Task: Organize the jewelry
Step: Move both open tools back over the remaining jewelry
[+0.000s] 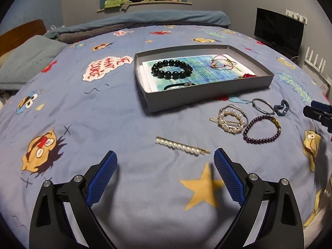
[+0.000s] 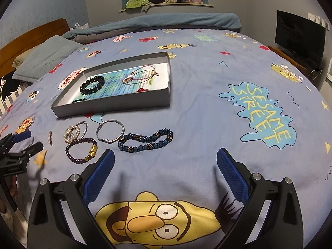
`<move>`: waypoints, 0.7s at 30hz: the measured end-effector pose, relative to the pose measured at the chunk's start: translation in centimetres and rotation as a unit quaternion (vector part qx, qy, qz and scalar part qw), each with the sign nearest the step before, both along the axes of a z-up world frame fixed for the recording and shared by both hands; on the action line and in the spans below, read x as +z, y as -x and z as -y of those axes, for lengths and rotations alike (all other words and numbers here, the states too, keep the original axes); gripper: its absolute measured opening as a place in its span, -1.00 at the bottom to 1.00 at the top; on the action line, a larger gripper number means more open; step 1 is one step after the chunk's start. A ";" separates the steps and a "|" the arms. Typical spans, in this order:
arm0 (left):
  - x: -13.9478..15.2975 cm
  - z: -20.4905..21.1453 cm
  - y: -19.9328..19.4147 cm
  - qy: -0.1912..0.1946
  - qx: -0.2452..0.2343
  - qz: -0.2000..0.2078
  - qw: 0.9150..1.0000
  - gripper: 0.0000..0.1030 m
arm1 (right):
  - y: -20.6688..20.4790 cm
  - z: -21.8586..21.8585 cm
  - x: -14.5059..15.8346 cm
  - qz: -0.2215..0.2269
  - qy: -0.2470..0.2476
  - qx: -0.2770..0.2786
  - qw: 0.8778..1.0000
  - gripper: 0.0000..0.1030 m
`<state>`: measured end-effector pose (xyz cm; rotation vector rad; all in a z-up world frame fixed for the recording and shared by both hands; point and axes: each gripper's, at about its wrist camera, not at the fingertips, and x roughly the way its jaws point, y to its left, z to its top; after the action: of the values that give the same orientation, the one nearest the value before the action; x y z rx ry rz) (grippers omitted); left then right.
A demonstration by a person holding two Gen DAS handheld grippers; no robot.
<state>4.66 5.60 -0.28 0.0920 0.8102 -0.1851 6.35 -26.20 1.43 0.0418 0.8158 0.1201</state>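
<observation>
From the left wrist: left gripper (image 1: 165, 159) spread wide and empty, just short of the pearl hair clip (image 1: 182, 148); grey box (image 1: 207, 92) beyond. From the right wrist: right gripper (image 2: 165, 157) wide, empty, near the blue beaded bracelet (image 2: 145, 140), seen here in full.

bracelets (image 2: 89, 149) – maybe 8 | hair clips (image 1: 182, 148) – 2 | box (image 2: 112, 108) – 1

Both wrist cameras look low across the bed (image 1: 62, 108) toward the windowsill; the grey box (image 1: 207, 90) sits centre-frame in the left view, upper left in the right view, and both share it.
</observation>
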 end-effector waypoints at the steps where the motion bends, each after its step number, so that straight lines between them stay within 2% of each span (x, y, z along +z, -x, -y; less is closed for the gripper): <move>1: -0.1 0.0 -0.2 0.002 -0.001 -0.001 1.000 0.82 | -0.1 0.0 -0.1 -0.001 0.000 0.000 1.000 0.89; 8: -0.9 -0.8 -1.5 0.025 0.000 -0.013 1.000 0.82 | -0.7 0.0 -0.8 -0.001 0.001 -0.001 1.000 0.89; 12: -1.2 -0.5 -2.0 0.019 -0.021 -0.006 1.000 0.80 | -1.0 0.0 -1.3 0.000 0.002 -0.001 1.000 0.89; 16: -1.6 -0.2 -2.6 0.036 -0.050 -0.010 0.998 0.77 | -1.1 -0.3 -1.7 -0.003 0.003 0.008 1.000 0.87; 19: -2.1 0.3 -2.8 0.030 -0.062 -0.011 0.998 0.73 | -1.2 -0.4 -1.9 -0.004 0.006 0.012 1.000 0.81; 21: -2.3 0.6 -2.9 0.027 -0.065 -0.009 0.997 0.69 | -1.4 -0.4 -2.1 -0.006 0.006 0.010 1.000 0.68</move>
<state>7.51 5.04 -2.54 0.0918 0.8179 -0.3318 7.74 -25.82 -0.68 0.0239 0.8290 0.1341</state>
